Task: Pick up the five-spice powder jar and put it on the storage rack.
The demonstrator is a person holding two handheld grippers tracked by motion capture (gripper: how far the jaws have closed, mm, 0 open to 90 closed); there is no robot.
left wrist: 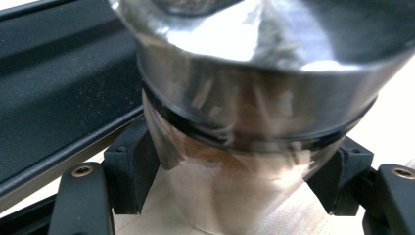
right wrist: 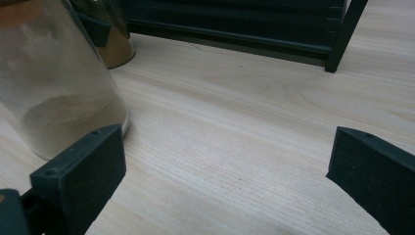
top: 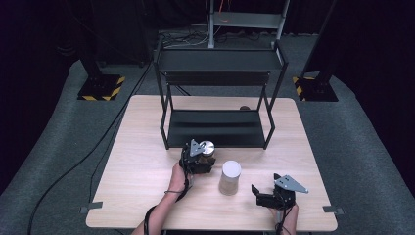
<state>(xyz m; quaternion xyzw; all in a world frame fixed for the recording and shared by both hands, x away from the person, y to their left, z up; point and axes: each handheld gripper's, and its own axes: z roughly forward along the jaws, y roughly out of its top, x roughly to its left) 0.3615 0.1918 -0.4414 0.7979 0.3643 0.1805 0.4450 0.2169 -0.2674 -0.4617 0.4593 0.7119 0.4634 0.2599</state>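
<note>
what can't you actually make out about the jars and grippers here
- Held jar: left gripper view cuts off its lid top; its base is blurred.
- Same jar, high view: the left gripper covers its body, so the contents are unreadable.
- White-lidded jar: right gripper view crops its lid.
- Right gripper: too small in the high view for pad detail.

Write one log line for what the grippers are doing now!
left gripper: shut on silver-lidded jar | right gripper: open, idle | white-lidded jar: untouched

The left claw [top: 203, 155] is clamping the metal-lidded jar [top: 208, 152] just before the shelf rack [top: 220, 128]; the right claw [top: 264, 192] is resting wide open, well right of it.
</note>
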